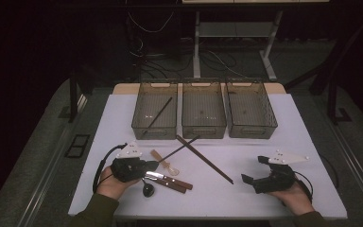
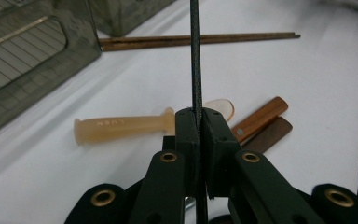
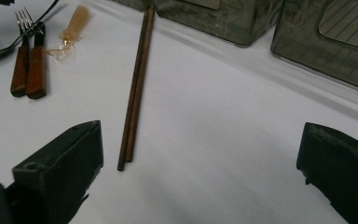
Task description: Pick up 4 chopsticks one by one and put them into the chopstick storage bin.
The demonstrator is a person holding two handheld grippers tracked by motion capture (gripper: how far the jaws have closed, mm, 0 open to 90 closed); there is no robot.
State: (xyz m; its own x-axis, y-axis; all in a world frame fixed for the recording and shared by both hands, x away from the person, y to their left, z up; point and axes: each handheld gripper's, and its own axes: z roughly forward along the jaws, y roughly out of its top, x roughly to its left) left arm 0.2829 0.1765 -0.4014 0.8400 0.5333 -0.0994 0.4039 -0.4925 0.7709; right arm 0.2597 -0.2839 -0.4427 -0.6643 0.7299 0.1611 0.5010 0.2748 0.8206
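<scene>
Left claw (image 1: 144, 166), lower left of the high view, lies low over the desk (image 1: 264, 142) in a hand, jaws pinched on a thin dark chopstick (image 2: 196, 70) that runs up and right toward the middle bin (image 1: 203, 109). Right claw (image 1: 254, 171), lower right, rests in the other hand, jaws spread wide, holding nothing, aimed left toward the brown chopstick pair (image 3: 135, 88).

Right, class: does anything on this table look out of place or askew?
Yes. One dark chopstick leans slantwise in the left bin, its tip poking over the rim. Its likely partner is clamped in the left gripper, raised off the table.
</scene>
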